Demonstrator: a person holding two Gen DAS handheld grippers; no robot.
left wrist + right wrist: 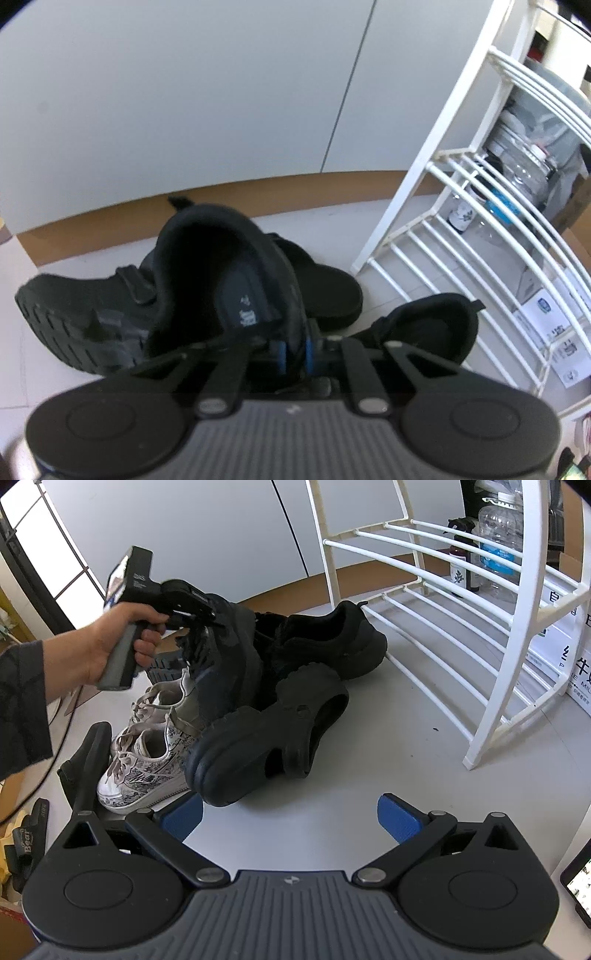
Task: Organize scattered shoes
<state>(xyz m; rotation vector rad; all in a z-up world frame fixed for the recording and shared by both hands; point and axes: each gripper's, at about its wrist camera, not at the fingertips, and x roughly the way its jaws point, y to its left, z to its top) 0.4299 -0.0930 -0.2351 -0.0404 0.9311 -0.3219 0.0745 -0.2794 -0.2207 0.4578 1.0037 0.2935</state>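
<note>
Left wrist view: left claw clamped on black sneaker collar; right claw spread apart, empty, near black clog and white rack.

Home entryway: white shoe rack, shoes piled on pale floor, wall panels.

Shoe pile on floor, centre of right wrist view. Clog at front; sneaker behind it at 1 o'clock, touching; patterned pair just beside clog at 9 o'clock. High-top shoe tilted atop pile at 11 o'clock, left gripper on its collar. Rack at 2 o'clock, bottles behind rack.
</note>
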